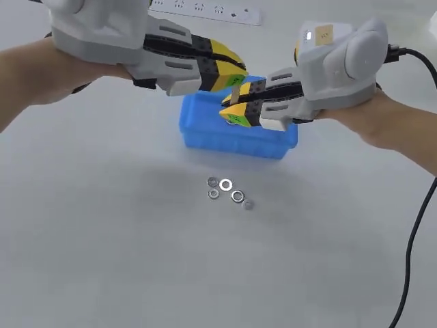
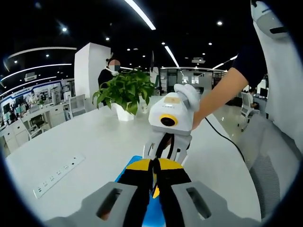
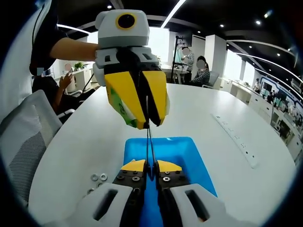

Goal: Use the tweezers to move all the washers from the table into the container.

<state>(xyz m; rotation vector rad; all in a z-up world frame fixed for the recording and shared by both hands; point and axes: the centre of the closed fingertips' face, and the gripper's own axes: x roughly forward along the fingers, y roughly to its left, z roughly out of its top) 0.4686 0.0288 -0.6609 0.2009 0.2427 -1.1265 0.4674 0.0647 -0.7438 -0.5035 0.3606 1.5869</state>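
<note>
Right gripper (image 3: pixel 150 168) is clamped on the tweezers (image 3: pixel 148 142), the left gripper (image 3: pixel 147 122) pinching their other end, above the blue container (image 3: pixel 189 161). Washers (image 1: pixel 225 184) lie on the worktop (image 1: pixel 102 225) nearby. This looks like a regrip, after which the tips must come down onto one washer.

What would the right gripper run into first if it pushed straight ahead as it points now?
Likely the left gripper, facing the right gripper tip to tip above the blue container; the tweezers run between their shut jaws. Depth is unclear.
</note>
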